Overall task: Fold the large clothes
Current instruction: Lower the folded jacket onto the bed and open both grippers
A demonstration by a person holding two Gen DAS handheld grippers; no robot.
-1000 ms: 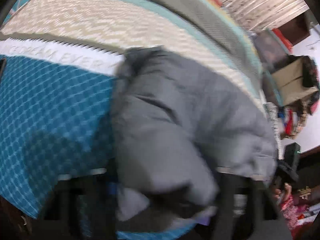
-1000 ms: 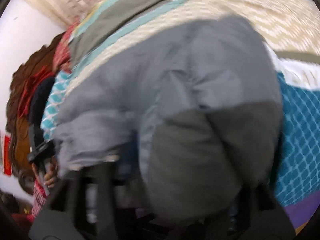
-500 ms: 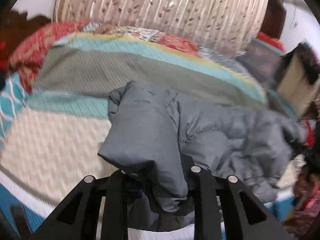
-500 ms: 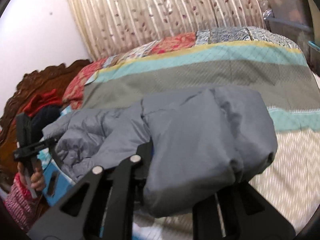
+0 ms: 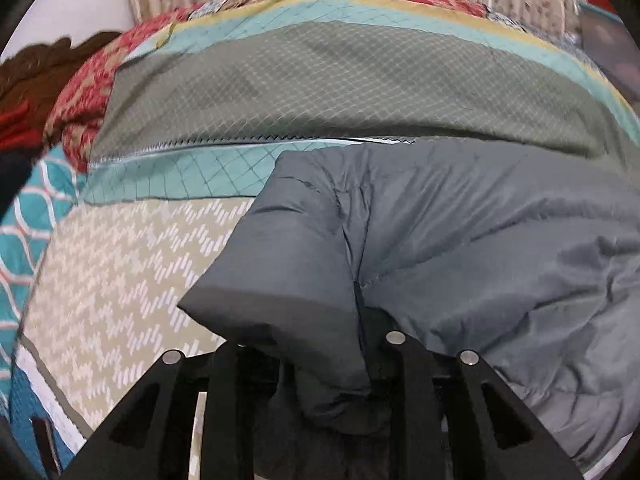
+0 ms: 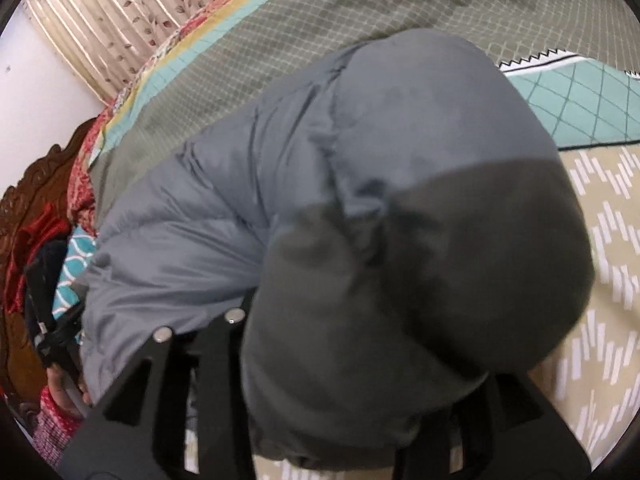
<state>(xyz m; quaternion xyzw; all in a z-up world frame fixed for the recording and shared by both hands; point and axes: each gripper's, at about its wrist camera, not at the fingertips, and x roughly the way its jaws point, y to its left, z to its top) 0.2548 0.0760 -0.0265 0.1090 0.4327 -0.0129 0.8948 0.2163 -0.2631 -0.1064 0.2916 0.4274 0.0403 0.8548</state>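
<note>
Two tongs: black, at each frame's bottom edge.
Left tongs [image 5: 316,392]: clamped on a jacket fold.
Right tongs [image 6: 340,380]: opening, fabric bunched between.
Grey puffer jacket [image 5: 460,232]: centre and right, on bed.
Patchwork quilt [image 5: 320,88]: beyond.
Curtain [image 6: 100,12]: upper left.

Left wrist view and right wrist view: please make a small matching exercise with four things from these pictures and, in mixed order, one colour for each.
Things:
1. puffy jacket
2. curtain
3. headboard
4. quilt band under the jacket's near end

Colours:
a. dark brown wood
b. beige with white dashes
c. grey
d. cream with small leaves

Pairs: 1-c, 2-d, 3-a, 4-b
</note>
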